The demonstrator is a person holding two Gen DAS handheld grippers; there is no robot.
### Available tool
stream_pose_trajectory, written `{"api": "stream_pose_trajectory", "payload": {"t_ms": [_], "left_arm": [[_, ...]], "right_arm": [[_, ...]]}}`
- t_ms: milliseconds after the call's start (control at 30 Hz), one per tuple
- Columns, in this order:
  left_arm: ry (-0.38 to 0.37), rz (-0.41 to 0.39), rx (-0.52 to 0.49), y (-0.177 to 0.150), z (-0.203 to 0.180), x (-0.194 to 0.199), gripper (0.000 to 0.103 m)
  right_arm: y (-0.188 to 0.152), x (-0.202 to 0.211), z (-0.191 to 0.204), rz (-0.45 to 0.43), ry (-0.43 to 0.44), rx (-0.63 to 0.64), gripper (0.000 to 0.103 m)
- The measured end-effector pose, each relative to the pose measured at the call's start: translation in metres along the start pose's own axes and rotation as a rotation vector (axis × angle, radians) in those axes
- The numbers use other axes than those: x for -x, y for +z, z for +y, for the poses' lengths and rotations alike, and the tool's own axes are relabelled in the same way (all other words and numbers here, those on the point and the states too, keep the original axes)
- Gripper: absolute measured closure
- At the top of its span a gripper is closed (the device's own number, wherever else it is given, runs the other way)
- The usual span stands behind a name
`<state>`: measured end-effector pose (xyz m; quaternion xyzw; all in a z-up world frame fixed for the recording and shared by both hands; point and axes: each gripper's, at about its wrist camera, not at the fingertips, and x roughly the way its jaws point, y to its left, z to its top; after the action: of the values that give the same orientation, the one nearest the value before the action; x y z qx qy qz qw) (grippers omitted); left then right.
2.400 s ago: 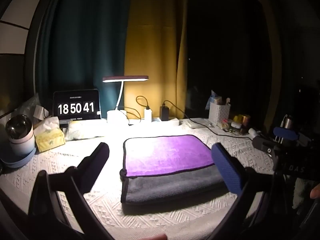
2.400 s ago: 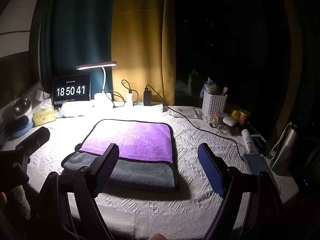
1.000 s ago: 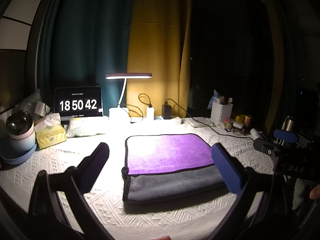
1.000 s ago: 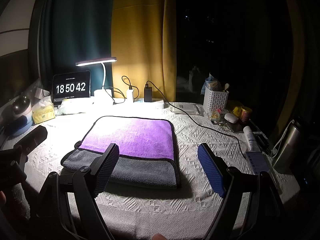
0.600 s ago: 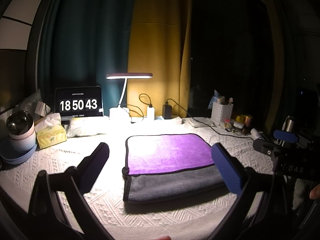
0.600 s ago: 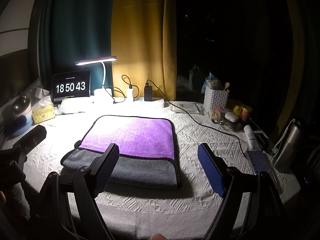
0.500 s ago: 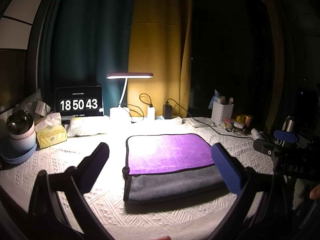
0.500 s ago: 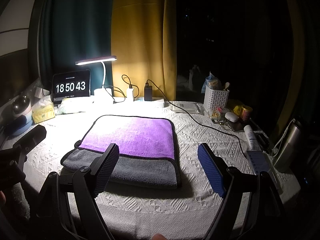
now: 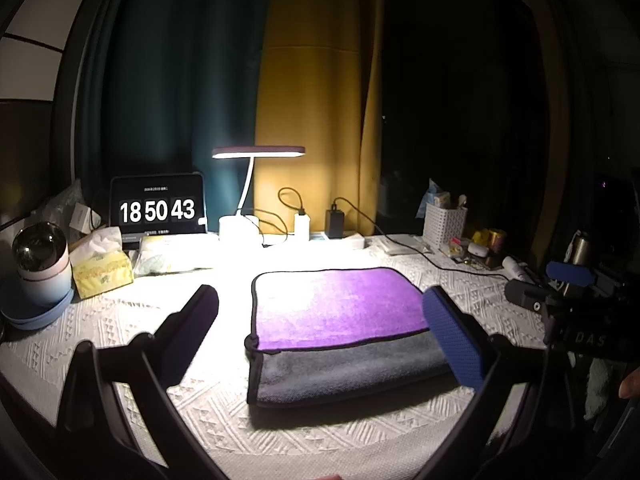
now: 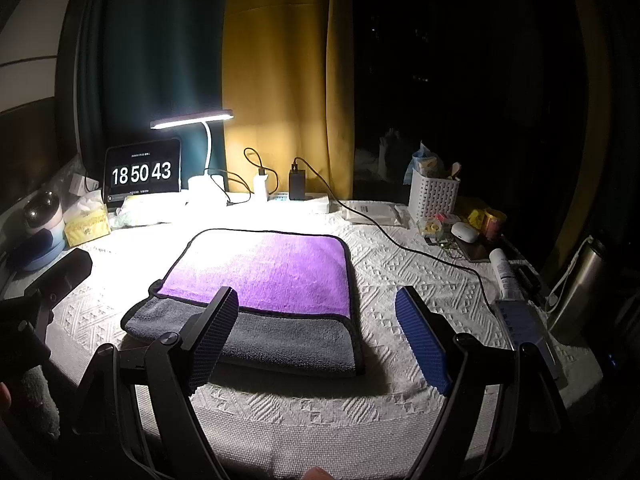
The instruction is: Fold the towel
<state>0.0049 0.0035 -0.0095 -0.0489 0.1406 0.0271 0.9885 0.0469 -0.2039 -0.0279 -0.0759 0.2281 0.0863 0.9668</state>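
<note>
A folded towel (image 9: 340,308) lies flat on the white textured tablecloth (image 9: 132,356), purple layer on top and a grey layer showing along its near edge. It also shows in the right wrist view (image 10: 272,276). My left gripper (image 9: 320,320) is open and empty, held above the table's front edge, fingers either side of the towel in view. My right gripper (image 10: 316,320) is open and empty, held back near the towel's front right corner. Each gripper shows at the edge of the other's view.
A lit desk lamp (image 9: 258,152), a clock tablet (image 9: 158,210), chargers and cables stand at the back. A tissue box (image 9: 102,272) and round device (image 9: 40,264) sit left. A white basket (image 10: 434,194), small items, tube and steel bottle (image 10: 576,292) sit right.
Both grippers have stayed open and almost still, with a slight upward drift of the views early on. The towel has not moved. The clock went from 18:50:41 to 18:50:43.
</note>
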Motion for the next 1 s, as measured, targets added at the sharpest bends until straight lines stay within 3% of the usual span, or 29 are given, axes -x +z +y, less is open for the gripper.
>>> {"api": "stream_pose_trajectory", "payload": {"t_ms": [567, 1000], "left_arm": [[-0.013, 0.078, -0.01, -0.005, -0.002, -0.034, 0.001], [0.003, 0.264, -0.002, -0.028, 0.007, -0.1, 0.001]], "right_arm": [[-0.009, -0.026, -0.005, 0.057, 0.008, -0.008, 0.019], [-0.016, -0.079, -0.033, 0.163, 0.003, -0.033, 0.02]]}}
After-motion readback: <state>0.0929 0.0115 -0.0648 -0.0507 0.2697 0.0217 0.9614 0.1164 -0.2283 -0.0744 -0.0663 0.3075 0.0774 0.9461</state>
